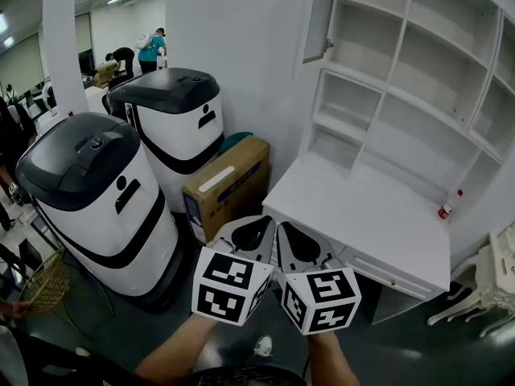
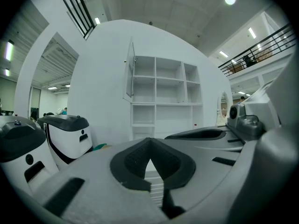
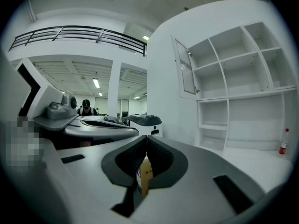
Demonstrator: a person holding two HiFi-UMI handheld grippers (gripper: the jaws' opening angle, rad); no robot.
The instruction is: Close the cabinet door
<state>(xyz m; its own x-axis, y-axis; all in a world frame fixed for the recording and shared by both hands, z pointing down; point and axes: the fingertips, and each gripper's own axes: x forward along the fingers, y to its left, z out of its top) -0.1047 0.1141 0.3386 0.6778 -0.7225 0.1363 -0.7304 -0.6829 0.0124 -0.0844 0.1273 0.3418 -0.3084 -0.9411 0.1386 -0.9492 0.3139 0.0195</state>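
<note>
- Two white machines with dark lids stand at the left, the nearer machine (image 1: 96,215) just in front of the farther machine (image 1: 173,131); both lids are down.
- A cardboard box (image 1: 229,185) sits on the floor between the farther machine and the white desk (image 1: 362,215). Its flaps are shut, so its contents cannot be told.
- The left gripper (image 2: 149,141) has its jaws pressed together and holds nothing.
- The right gripper (image 3: 146,141) is also pressed together and empty; the box shows behind its jaws.
- The cabinet door (image 1: 319,18) hangs at the upper left corner of the shelf cabinet (image 1: 418,79), well apart from both grippers. It is swung out from the front, its long axis upright and its free edge pointing into the room.
- A red-capped bottle (image 1: 447,207) stands upright on the desk at the right, under the shelves.
</note>
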